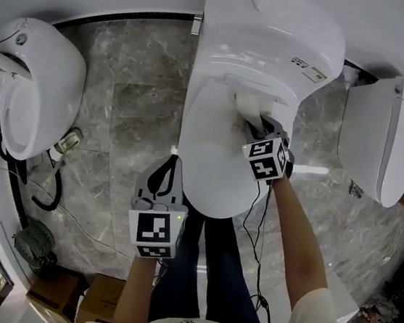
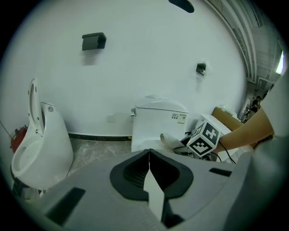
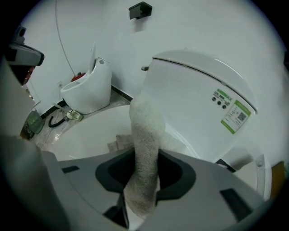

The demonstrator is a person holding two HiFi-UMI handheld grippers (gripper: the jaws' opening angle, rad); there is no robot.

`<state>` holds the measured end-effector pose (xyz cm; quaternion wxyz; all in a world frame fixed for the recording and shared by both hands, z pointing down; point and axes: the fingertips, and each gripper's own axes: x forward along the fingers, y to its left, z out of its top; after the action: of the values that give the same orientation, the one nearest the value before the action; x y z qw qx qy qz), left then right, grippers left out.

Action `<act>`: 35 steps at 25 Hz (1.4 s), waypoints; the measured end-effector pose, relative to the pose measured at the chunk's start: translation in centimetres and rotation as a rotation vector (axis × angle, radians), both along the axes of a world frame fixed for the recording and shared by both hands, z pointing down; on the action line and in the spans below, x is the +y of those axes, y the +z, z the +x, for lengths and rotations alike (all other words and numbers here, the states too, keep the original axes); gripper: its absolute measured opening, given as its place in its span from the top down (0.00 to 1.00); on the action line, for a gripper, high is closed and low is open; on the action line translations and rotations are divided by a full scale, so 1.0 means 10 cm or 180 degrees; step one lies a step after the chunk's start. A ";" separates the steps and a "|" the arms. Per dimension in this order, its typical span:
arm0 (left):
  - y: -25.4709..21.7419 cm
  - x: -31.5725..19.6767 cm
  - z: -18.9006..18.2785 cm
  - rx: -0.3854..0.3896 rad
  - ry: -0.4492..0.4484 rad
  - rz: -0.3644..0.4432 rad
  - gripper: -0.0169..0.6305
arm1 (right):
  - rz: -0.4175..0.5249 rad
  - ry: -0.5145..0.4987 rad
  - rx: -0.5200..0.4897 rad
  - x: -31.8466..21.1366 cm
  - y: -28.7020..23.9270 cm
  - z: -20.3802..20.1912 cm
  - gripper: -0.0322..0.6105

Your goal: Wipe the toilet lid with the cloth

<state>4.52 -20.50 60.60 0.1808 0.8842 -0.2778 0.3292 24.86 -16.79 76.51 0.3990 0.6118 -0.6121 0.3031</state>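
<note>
Far left, urinal (image 1: 29,85) on marble floor (image 1: 123,89). Left gripper (image 1: 163,176): jaws pressed together, nothing between them, just beside the left rim of the closed toilet lid (image 1: 212,166). Right gripper (image 1: 259,128): jaws clamped on the white cloth (image 1: 246,110), which touches the lid's rear near the tank (image 1: 277,27). Far right, second toilet (image 1: 380,139).

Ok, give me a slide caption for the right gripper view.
Right gripper, jaws shut on the white cloth, at the toilet lid.
</note>
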 end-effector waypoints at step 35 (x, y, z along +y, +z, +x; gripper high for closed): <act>-0.10 0.42 -0.38 0.0056 -0.0133 -0.0027 0.96 | -0.0717 0.1693 0.0114 1.62 0.16 0.21 0.80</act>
<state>0.67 -16.27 59.58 0.1938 0.8803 -0.2932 0.3187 26.98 -0.58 78.15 0.3816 0.7079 -0.3855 0.4523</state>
